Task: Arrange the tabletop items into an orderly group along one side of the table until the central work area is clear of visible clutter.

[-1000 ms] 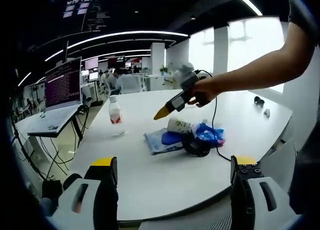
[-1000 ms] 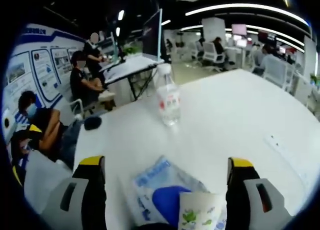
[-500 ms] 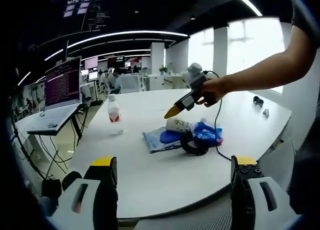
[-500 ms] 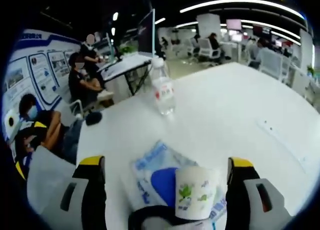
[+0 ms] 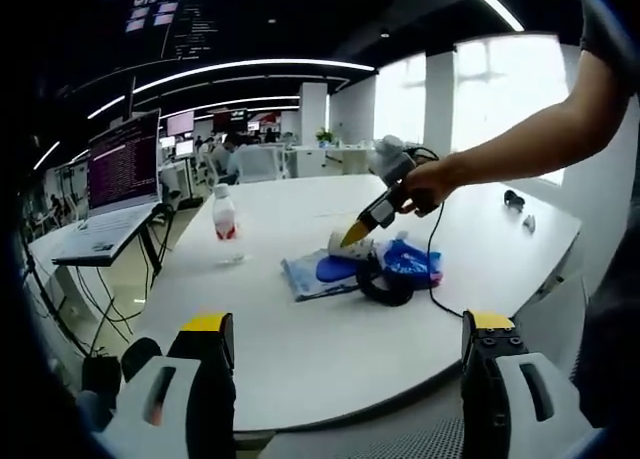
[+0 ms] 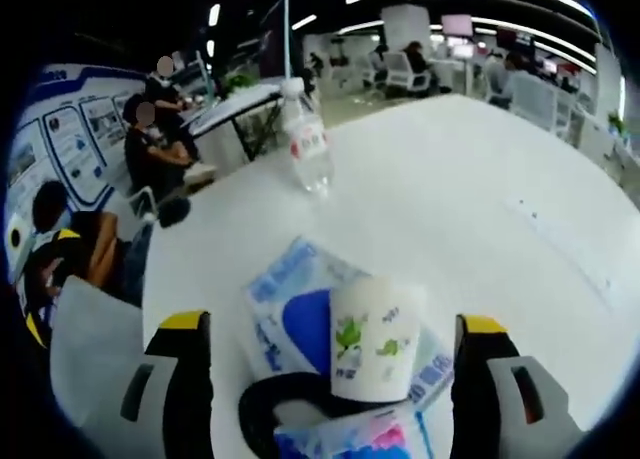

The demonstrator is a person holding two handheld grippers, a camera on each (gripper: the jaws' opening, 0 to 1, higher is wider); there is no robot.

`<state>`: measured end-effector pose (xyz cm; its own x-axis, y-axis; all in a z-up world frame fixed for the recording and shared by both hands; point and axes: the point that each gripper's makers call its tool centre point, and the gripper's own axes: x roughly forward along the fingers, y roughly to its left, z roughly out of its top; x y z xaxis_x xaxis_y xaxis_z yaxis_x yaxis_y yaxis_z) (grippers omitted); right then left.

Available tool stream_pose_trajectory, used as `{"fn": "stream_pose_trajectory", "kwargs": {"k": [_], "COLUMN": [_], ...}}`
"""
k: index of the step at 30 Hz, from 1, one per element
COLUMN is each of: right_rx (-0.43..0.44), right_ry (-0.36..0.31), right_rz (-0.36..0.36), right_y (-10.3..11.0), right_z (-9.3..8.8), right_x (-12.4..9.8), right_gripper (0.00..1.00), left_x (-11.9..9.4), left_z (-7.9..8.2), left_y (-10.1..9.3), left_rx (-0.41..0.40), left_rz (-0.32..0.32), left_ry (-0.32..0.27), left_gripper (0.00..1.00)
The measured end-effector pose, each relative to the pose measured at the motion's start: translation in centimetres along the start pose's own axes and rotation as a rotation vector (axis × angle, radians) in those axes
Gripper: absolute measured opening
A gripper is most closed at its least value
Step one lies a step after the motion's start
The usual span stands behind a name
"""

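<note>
On the white table [image 5: 300, 349] a cluster lies together: a white paper cup [image 5: 340, 245] with green print, a blue-and-white packet [image 5: 308, 277], black headphones [image 5: 385, 286] and a blue bag [image 5: 412, 263]. A clear bottle [image 5: 224, 224] with a red label stands apart to the left. My left gripper [image 5: 348, 324] hangs open off the table's near edge, with nothing between its jaws. A hand holds my right gripper [image 5: 356, 235] down at the cup. In the right gripper view the right gripper [image 6: 332, 324] is open, and the cup [image 6: 375, 334] stands upright between the jaws without touching them, on the packet [image 6: 280, 299].
An open laptop [image 5: 120, 179] sits on a stand left of the table. Small dark items [image 5: 515, 201] lie at the far right edge. The bottle [image 6: 305, 149] stands beyond the cup. Headphones [image 6: 262, 411] and the bag [image 6: 350, 444] lie nearest. People sit beside the table [image 6: 70, 239].
My right gripper has come down and forward onto the cluster, so the cup now stands large between its jaws. The left gripper has stayed put.
</note>
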<state>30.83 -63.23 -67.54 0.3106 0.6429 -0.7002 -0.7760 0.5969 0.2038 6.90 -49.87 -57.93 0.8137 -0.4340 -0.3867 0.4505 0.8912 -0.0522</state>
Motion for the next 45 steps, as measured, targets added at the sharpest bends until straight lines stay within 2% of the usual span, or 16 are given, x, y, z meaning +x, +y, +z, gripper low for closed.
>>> {"fn": "stream_pose_trajectory", "kwargs": {"k": [3,10,19,32,34,36,41,45], "right_rx": [0.009,0.007,0.034,-0.009,-0.003,-0.011,-0.003,0.008], "right_ry": [0.018,0.042,0.084,0.165,0.179,0.196,0.216,0.239], "right_rz": [-0.005,0.003,0.005,0.002,0.029,0.024,0.023,0.017], "right_y": [-1.1,-1.1,-1.2,-2.0,-1.6,-1.5,-1.6,-2.4], "right_z": [-0.2,-0.3,-0.7,-0.7,-0.6,-0.8,-0.7,-1.0], "right_x": [0.5,1.0,1.8,3.3,3.6,3.7,4.1,4.7], "right_gripper": [0.99,0.94,0.88,0.82,0.82,0.82,0.76,0.74], "left_x": [0.0,0.0,0.1,0.2,0.1,0.2,0.3,0.3], "left_z": [-0.1,-0.4,-0.6,-0.7,-0.8,-0.8,-1.0,-1.2], "left_y": [-0.1,-0.6,-0.5,-0.5,-0.5,-0.5,-0.5,-0.6], "left_rx": [-0.002,0.002,-0.003,-0.016,-0.018,-0.019,-0.024,-0.029], "left_rz": [-0.003,-0.026,-0.02,-0.024,-0.025,-0.027,-0.029,-0.032], "left_ry": [0.005,0.014,0.018,0.023,0.024,0.025,0.028,0.032], "left_gripper": [0.95,0.93,0.92,0.92,0.92,0.92,0.93,0.92]}}
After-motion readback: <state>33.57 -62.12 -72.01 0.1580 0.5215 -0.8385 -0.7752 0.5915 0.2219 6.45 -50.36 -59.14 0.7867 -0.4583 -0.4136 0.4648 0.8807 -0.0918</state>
